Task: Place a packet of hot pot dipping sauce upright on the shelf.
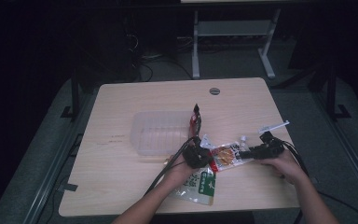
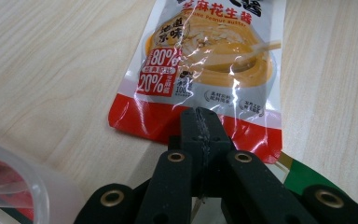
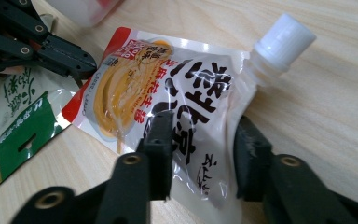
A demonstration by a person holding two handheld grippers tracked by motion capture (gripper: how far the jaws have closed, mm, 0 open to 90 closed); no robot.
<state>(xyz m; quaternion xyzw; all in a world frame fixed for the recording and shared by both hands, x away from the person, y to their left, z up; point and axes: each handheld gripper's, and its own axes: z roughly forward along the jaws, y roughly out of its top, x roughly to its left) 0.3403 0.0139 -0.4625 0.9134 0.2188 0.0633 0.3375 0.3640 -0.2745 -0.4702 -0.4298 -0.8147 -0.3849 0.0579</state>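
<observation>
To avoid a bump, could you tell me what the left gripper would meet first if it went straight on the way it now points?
Probably the peanut butter pouch: the left gripper, jaws shut, points at its red bottom edge, seemingly touching it already.

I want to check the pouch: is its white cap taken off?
No, the white cap sits on the spout of the sauce pouch.

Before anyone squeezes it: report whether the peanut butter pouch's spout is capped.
Capped. The right gripper view shows the white screw cap seated on the spout of the peanut butter pouch, which lies flat on the table.
</observation>
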